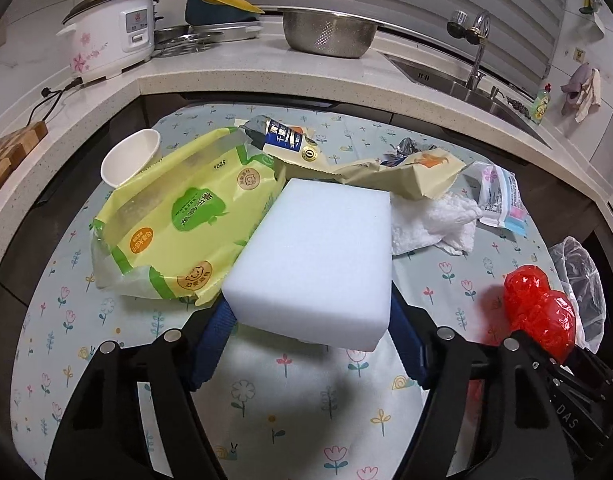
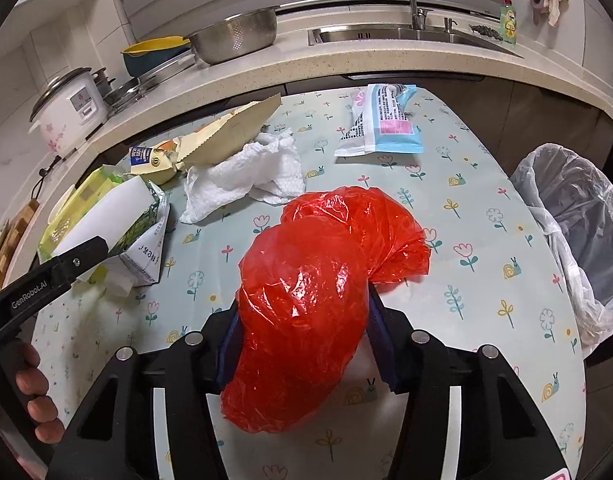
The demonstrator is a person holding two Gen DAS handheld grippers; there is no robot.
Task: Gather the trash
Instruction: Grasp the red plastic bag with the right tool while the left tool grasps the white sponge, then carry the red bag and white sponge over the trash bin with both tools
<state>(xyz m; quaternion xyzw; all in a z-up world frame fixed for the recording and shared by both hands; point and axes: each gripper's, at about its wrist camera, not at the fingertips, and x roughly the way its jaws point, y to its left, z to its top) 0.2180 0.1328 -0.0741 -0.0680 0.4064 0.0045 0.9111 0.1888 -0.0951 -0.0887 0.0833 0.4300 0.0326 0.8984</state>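
Near the tabletop's (image 2: 486, 184) front edge, right gripper (image 2: 302, 316) fingers clamp the red plastic bag (image 2: 318, 280); left gripper (image 1: 312, 320) fingers clamp the white foam block (image 1: 318, 264), both probably bound for the lined bin (image 2: 578, 216) beside the right edge.

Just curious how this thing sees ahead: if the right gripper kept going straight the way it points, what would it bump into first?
The right gripper is already clamped on the red plastic bag. Beyond it lies bare tablecloth; the blue-and-pink packet sits farther on, though depth is unclear.
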